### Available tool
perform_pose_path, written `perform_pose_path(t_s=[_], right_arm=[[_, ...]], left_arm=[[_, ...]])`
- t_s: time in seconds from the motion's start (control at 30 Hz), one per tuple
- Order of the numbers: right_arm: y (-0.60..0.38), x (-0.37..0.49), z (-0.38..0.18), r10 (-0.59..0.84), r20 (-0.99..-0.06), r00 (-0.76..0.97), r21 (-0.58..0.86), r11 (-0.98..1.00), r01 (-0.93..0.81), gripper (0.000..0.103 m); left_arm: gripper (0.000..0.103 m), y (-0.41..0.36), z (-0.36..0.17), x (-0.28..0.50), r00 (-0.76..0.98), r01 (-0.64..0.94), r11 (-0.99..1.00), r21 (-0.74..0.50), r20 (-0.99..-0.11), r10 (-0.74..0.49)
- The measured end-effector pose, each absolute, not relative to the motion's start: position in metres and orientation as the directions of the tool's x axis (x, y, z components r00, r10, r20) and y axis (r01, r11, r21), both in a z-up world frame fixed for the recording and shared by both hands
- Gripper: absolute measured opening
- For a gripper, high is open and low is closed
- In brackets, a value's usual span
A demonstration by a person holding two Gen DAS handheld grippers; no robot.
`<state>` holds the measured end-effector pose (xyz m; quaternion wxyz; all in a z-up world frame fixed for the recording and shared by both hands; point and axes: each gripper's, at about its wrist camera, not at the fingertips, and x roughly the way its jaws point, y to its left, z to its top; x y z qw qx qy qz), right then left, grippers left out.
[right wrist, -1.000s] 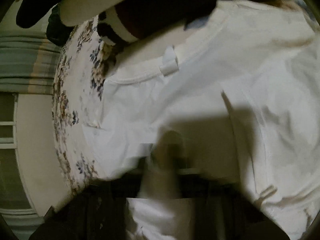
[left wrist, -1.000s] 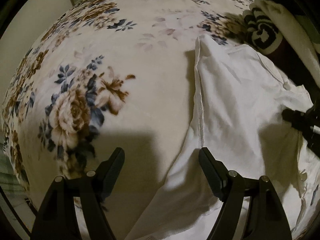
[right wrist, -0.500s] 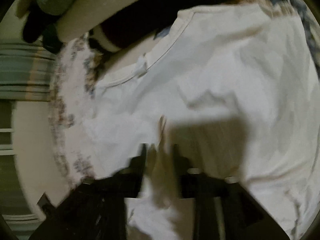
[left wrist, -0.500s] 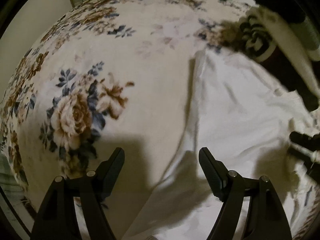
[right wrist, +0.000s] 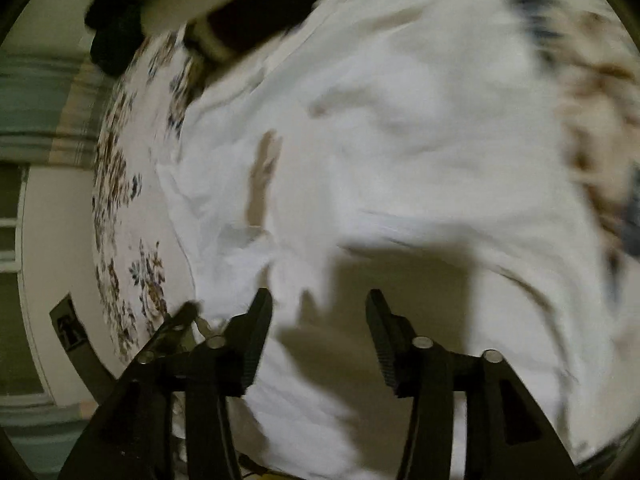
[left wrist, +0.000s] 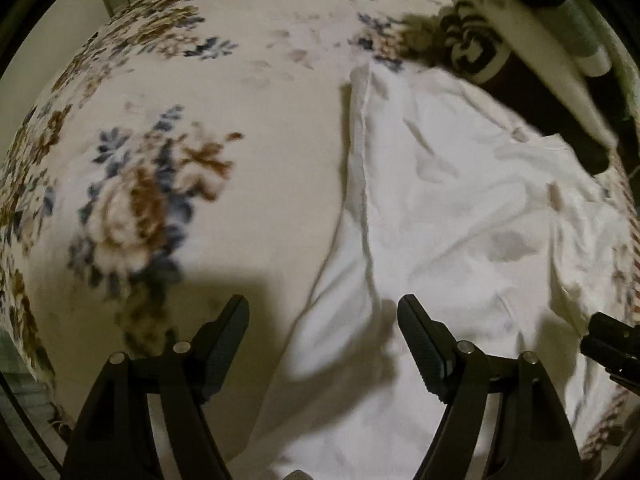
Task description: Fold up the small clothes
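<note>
Covering nearly the whole scene, a cream bedspread [left wrist: 248,92] printed with blue and brown flowers is stretching out under 2 handheld grippers in dim indoor light. Lying flat on it toward the right of the left wrist view, a white garment [left wrist: 460,208] is spreading in soft wrinkles, one long hemmed edge running up the middle of that view and its lower part sitting in the shadow of the tools. At the far upper right, a pile of other clothes [left wrist: 516,40], including a piece with a black-and-white pattern, is resting against the garment's top edge. The left gripper [left wrist: 323,312] is hanging over the garment's left edge with its jaws standing wide apart and nothing between them. The right gripper [right wrist: 319,304] is hovering above the white cloth, blurred; its jaws have just been opening and are now parted about half as wide, with no fabric caught between them. Its black tip [left wrist: 612,344] is showing at the right rim of the left wrist view, over the garment's far side.
</note>
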<state>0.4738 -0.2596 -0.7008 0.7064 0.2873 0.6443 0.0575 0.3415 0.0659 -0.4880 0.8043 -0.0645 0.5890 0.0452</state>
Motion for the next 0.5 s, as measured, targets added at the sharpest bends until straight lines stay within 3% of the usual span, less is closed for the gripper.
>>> perform_pose_path(t_s=[0.2,0.5], right_arm=[[-0.334,0.382,-0.675,0.366,-0.914,0.174,0.405,0.797,0.448,0.061],[-0.398,0.26,-0.716,0.306,-0.95,0.059,0.297,0.833,0.468,0.061]], left_arm=[[0.075,0.076,-0.474,0.281,0.267,-0.087,0.996,-0.009,-0.964,0.014],[0.075,0.082,-0.503,0.164,0.188,-0.139,0.989,0.043,-0.98,0.069]])
